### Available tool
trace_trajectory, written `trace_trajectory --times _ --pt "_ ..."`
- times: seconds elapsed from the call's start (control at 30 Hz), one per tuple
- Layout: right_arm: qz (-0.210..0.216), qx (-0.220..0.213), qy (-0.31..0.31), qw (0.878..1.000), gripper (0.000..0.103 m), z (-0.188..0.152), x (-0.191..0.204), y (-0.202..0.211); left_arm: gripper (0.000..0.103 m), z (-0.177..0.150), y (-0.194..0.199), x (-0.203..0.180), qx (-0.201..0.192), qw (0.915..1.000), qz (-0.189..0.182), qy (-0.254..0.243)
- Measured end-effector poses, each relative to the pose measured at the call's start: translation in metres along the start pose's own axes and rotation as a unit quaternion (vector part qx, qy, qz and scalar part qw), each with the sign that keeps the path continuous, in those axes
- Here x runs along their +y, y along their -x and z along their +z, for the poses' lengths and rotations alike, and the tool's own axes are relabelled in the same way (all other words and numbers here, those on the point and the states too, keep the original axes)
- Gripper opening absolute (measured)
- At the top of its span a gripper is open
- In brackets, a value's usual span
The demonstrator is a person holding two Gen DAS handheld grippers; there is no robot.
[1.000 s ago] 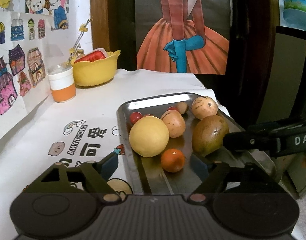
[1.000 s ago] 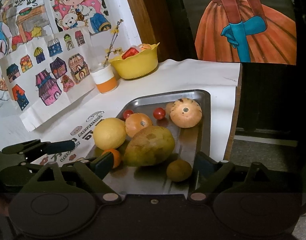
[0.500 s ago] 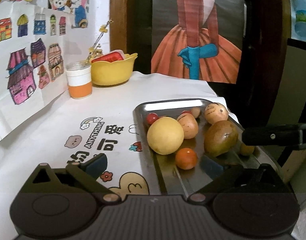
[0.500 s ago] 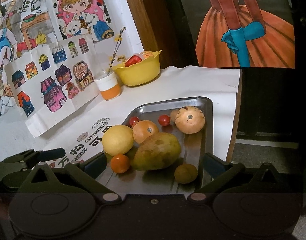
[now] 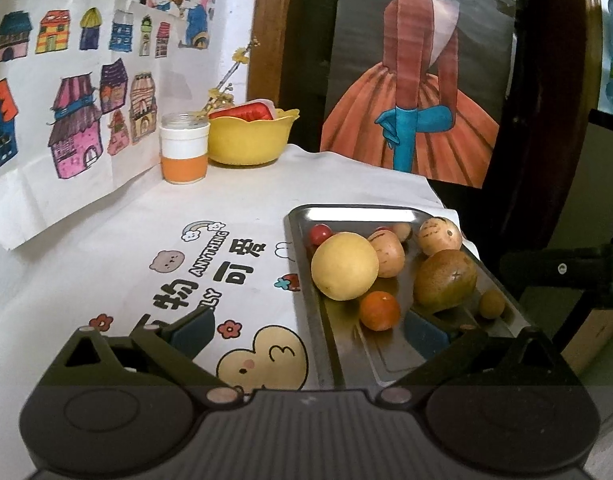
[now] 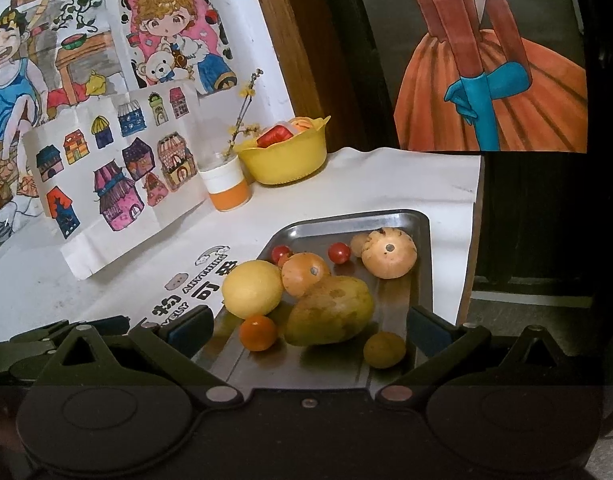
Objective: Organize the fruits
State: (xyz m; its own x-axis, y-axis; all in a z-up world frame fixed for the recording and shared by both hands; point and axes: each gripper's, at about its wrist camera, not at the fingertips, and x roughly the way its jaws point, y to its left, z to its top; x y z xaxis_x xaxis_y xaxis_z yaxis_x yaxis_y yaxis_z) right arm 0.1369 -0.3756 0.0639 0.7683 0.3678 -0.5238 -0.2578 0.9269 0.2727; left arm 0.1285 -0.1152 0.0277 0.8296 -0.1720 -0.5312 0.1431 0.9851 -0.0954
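left wrist view: the left gripper (image 5: 308, 330) hangs low over the near edge of the printed tablecloth (image 5: 118, 264), jaws wide apart and holding nothing. the metal tray (image 5: 326, 344) lies to the right, carrying a yellow round fruit (image 5: 344, 266), a small orange (image 5: 379, 311), a green-brown mango (image 5: 445, 278) and smaller pieces beyond. the yellow bowl (image 5: 248, 140) stands far left, well apart from the tray.

right wrist view: the right gripper (image 6: 308, 326) faces the tray's near end, jaws also apart and empty, with the mango just ahead between the fingers. a small greenish fruit (image 6: 384, 349) sits near the right finger. judging the next grasp, come in level, straddle one fruit at its widest part, and close gently so neighbours touching it do not roll.
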Motion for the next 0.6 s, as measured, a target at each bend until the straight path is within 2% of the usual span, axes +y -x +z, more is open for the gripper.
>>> trace_trajectory --times 0.6 --pt "-0.016 -0.031 0.009 0.999 0.102 -0.006 0.019 0.024 0.103 -0.003 0.025 0.010 -0.027 0.9988 0.020 0.034"
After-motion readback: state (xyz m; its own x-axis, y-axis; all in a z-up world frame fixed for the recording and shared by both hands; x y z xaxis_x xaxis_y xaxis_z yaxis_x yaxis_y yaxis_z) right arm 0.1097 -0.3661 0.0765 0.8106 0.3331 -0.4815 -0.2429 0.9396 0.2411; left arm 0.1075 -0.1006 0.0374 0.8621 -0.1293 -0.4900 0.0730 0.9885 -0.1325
